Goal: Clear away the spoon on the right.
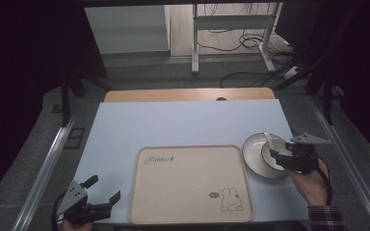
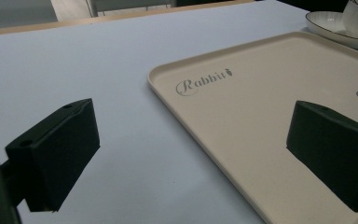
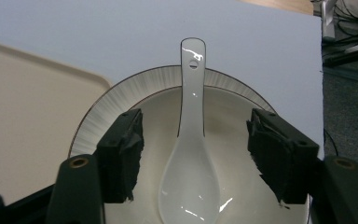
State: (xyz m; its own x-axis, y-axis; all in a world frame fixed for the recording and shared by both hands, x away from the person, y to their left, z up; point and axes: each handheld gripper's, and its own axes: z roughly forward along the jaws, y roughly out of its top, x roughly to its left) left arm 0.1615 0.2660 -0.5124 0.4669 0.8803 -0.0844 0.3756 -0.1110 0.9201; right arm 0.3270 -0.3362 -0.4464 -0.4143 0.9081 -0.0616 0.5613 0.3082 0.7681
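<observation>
Right gripper [image 3: 193, 158] of mine hangs spread wide over the white spoon [image 3: 191, 154] lying in the bowl [image 3: 154, 79] beside the tray [image 1: 190, 185]. Glazed ceramic looks slick and brittle, so I'd pinch the handle's narrow neck gently. My left gripper [image 2: 191, 149] gapes, idle.
</observation>
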